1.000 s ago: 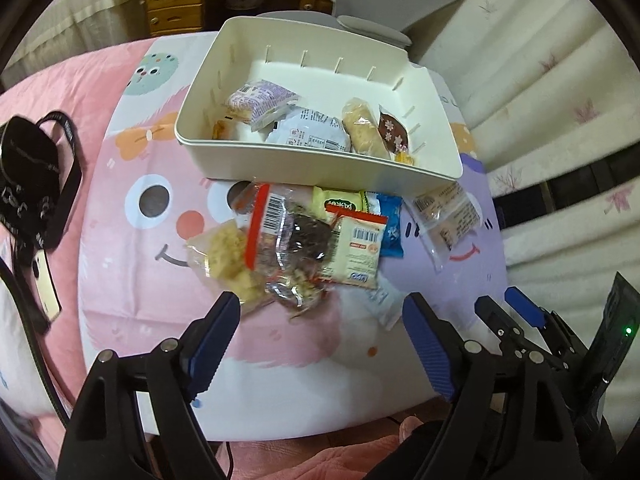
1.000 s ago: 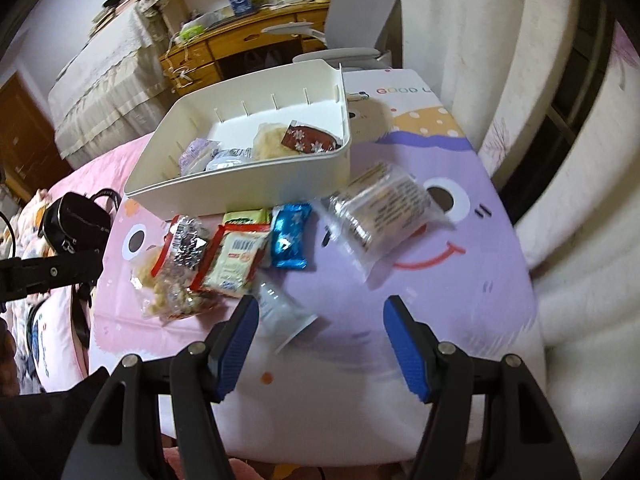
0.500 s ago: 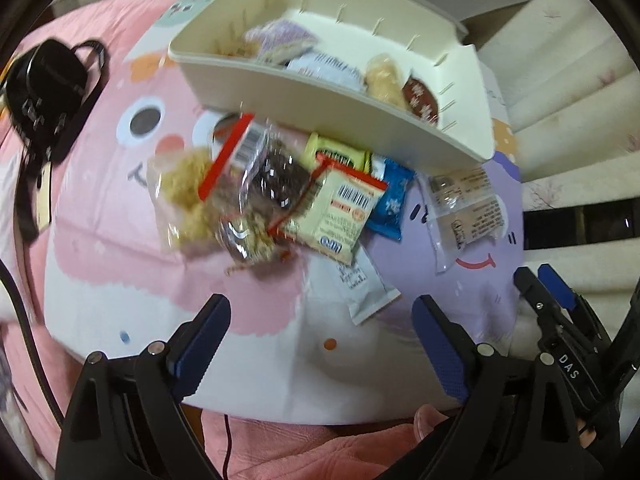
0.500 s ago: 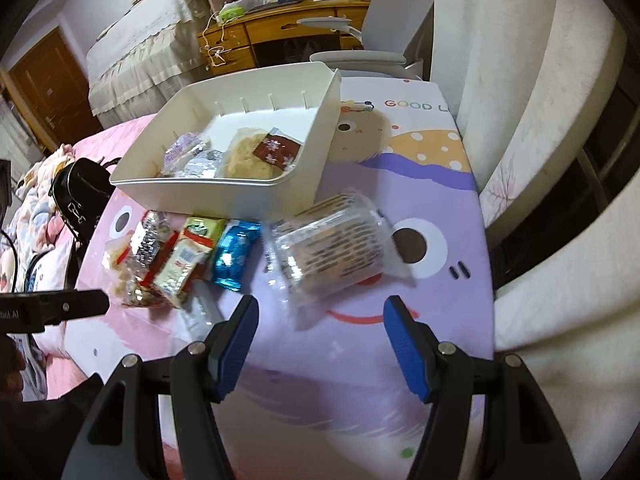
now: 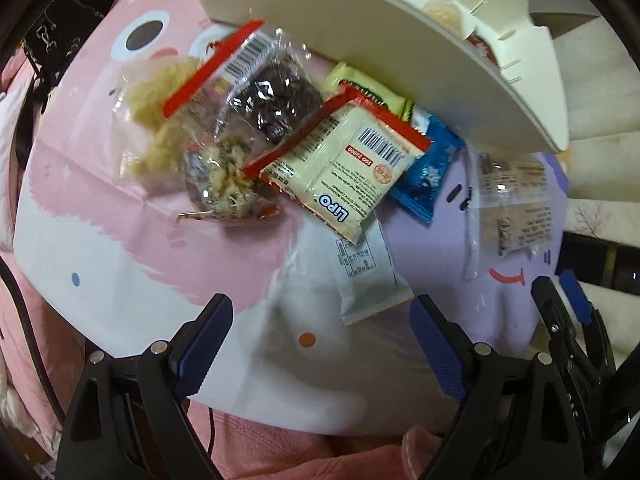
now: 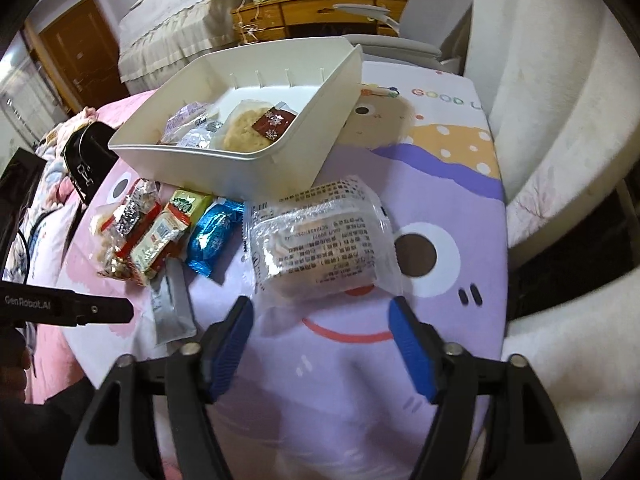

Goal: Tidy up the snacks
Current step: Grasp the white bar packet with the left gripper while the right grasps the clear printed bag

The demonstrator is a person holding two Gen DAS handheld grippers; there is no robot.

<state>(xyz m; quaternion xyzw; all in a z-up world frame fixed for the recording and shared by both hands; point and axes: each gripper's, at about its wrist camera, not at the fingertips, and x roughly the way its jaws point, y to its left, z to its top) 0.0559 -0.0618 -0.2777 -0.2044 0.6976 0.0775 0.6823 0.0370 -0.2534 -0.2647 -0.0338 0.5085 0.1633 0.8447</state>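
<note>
Approach step of sorting snacks into white bin (image 6: 224,168). Right gripper (image 6: 320,316) widening, empty, poised just short of clear-wrapped pastry (image 6: 320,240) lying beside bin. Left gripper (image 5: 320,328) narrowing, empty, above white sachet (image 5: 368,272). Next, presumably: advance, straddle packet, pinch gently.

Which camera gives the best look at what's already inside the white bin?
The right wrist view. It looks down into the bin, so the packets on its floor show, including a pale cake and a brown wrapper. The left wrist view shows mostly the bin's outer wall, with little of the inside.
</note>
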